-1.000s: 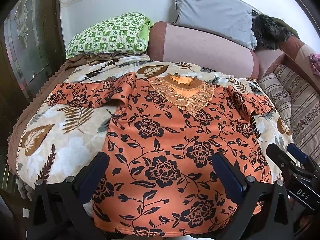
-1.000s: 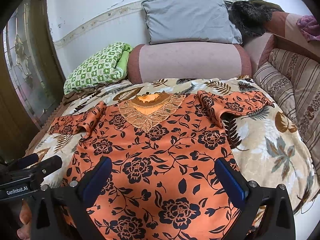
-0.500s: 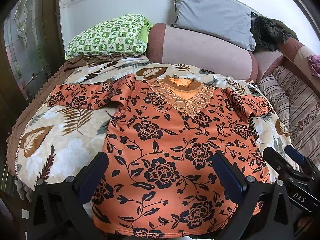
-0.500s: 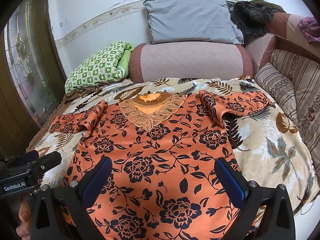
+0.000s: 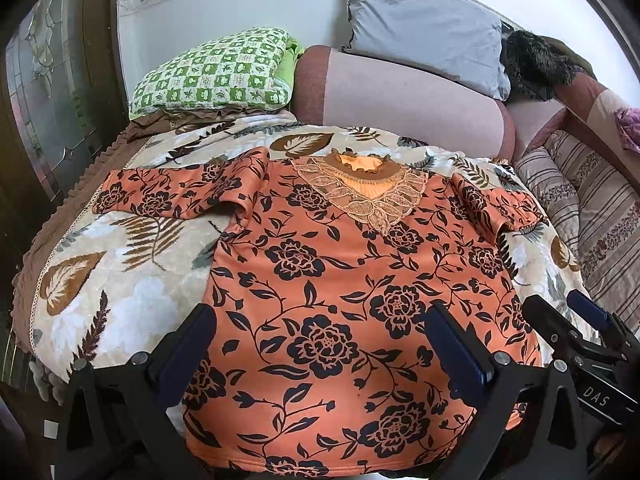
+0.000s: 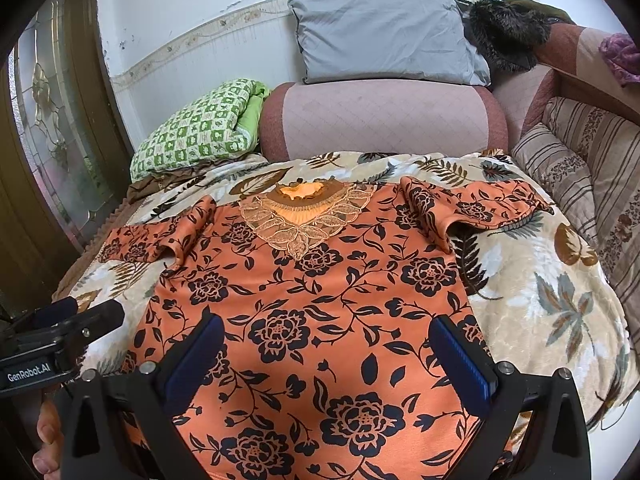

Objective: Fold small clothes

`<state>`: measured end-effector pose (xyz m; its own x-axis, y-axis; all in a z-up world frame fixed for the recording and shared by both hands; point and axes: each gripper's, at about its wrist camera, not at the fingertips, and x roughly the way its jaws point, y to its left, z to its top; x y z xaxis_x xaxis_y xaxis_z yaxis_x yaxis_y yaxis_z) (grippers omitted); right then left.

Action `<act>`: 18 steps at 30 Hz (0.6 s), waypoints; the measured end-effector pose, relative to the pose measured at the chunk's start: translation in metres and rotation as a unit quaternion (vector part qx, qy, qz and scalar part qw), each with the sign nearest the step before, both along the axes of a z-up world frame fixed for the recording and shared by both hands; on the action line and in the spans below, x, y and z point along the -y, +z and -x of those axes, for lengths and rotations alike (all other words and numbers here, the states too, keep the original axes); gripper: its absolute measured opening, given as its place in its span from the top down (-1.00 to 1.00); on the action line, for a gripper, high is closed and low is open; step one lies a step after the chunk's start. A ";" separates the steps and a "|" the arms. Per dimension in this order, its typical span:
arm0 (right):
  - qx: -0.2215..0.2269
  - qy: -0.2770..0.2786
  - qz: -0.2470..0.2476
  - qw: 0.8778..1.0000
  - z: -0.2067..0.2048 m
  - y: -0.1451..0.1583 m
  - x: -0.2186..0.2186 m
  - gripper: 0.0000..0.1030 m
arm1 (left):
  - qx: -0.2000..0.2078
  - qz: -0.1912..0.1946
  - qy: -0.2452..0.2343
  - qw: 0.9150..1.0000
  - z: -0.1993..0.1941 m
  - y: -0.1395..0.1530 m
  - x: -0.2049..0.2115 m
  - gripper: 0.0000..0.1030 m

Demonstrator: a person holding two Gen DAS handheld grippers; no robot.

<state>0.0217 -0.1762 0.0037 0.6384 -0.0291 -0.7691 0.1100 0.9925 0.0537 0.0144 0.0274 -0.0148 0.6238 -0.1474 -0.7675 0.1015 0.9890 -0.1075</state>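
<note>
The sofa [image 6: 380, 120] fills the far side of my view, and over its seat lies the leaf-print blanket [image 5: 100, 272]; that blanket is my working surface. On it, spread flat and face up, is the orange floral top [image 5: 340, 280], its hem toward me and its lace collar [image 5: 368, 196] at the far end, pointing at the backrest; both short sleeves are stretched outward, the left sleeve [image 5: 180, 196] lying out over the blanket and the right sleeve [image 6: 480, 208] a little rumpled at its cuff. Behind all this sit a grey pillow [image 6: 384, 36] and a green checked cushion [image 5: 216, 72], neither in my way.

My left gripper [image 5: 320, 344] hangs above the hem on the left half, jaws spread wide and holding nothing; my right gripper [image 6: 332, 356] does the same over the right half, equally wide and equally empty; whether either fingertip touches the cloth I cannot tell.

As I judge it, the garment is only laid out and smoothed; no fold shows anywhere; sleeves, sides and the lengthwise fold are all left to do, so the task is at its very start.
</note>
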 end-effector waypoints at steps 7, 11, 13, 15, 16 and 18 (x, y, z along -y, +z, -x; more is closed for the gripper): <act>-0.002 0.000 0.000 1.000 -0.001 -0.002 -0.001 -1.00 | -0.002 0.001 -0.002 1.000 0.000 -0.001 0.000 -1.00; -0.003 -0.001 -0.001 1.000 -0.001 -0.004 -0.002 -1.00 | -0.005 0.002 -0.001 1.000 -0.001 -0.002 0.000 -1.00; -0.005 -0.001 -0.004 1.000 -0.002 -0.005 -0.001 -1.00 | -0.007 0.003 0.000 1.000 -0.001 -0.003 -0.001 -1.00; -0.009 -0.002 -0.006 1.000 -0.003 -0.006 0.001 -1.00 | -0.007 0.003 0.002 1.000 -0.002 -0.004 -0.002 -1.00; -0.010 -0.001 -0.008 1.000 -0.004 -0.007 0.003 -1.00 | -0.007 0.002 0.003 1.000 -0.003 -0.005 -0.003 -1.00; -0.011 -0.001 -0.013 1.000 -0.005 -0.008 0.009 -1.00 | -0.010 0.001 0.006 1.000 -0.005 -0.007 -0.004 -1.00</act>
